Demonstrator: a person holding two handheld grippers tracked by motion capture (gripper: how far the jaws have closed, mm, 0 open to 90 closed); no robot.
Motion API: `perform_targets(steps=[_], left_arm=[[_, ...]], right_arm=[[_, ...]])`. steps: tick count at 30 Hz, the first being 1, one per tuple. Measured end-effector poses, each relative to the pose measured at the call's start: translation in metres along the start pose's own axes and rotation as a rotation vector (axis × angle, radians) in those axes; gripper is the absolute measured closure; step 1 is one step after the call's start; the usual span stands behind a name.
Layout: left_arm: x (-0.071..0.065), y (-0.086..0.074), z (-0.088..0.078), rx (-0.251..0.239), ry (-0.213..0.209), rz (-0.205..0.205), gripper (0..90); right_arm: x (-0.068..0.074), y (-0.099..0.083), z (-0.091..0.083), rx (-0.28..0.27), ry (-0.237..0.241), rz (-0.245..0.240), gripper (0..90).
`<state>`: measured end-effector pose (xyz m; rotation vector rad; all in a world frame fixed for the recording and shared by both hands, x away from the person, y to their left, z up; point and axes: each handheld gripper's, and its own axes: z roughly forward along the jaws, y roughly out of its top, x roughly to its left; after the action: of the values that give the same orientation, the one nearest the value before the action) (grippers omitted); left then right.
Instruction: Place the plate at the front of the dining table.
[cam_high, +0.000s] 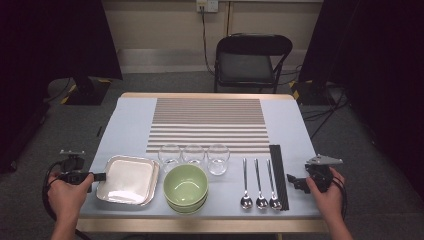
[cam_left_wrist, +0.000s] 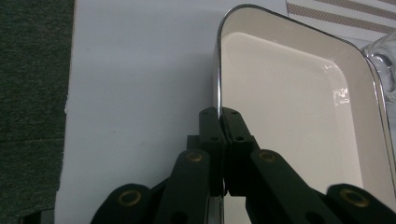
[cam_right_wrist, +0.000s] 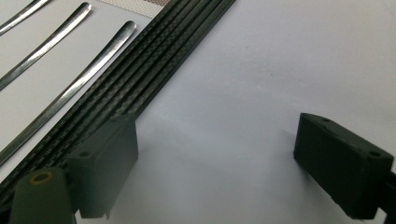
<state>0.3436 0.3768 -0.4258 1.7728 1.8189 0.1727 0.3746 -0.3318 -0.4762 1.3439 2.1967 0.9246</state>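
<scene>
A square white plate with a metal rim (cam_high: 128, 180) lies at the front left of the table. My left gripper (cam_high: 102, 176) is shut on its left rim. In the left gripper view the two jaws (cam_left_wrist: 218, 114) pinch the edge of the plate (cam_left_wrist: 289, 107). My right gripper (cam_high: 292, 180) stands open at the front right, just right of a bundle of black chopsticks (cam_high: 279, 172). The right gripper view has its jaws (cam_right_wrist: 215, 154) wide apart over bare tablecloth, with the chopsticks (cam_right_wrist: 154, 70) by the left jaw.
Stacked green bowls (cam_high: 185, 184) sit right of the plate. Three clear glasses (cam_high: 193, 154) stand behind them. Three spoons (cam_high: 259, 182) lie left of the chopsticks. A striped mat (cam_high: 207, 122) covers the table's middle, and a folding chair (cam_high: 247, 60) stands beyond.
</scene>
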Motion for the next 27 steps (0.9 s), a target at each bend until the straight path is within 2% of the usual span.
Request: perform_targets(steps=[11,13,18,27], left_arm=[[0.004,-0.001,-0.003,-0.011,-0.012,-0.027,89.0],[0.004,-0.001,-0.004,-0.018,-0.010,-0.042,89.1],[0.006,-0.001,-0.006,-0.029,-0.011,-0.046,89.1],[0.001,0.006,-0.011,-0.040,-0.025,-0.059,89.1]], right_arm=[[0.000,0.000,0.000,0.000,0.000,0.000,12.8],[0.000,0.000,0.000,0.000,0.002,0.001,12.8],[0.000,0.000,0.000,0.000,0.000,0.001,12.8],[0.000,0.000,0.000,0.000,0.000,0.000,12.8]])
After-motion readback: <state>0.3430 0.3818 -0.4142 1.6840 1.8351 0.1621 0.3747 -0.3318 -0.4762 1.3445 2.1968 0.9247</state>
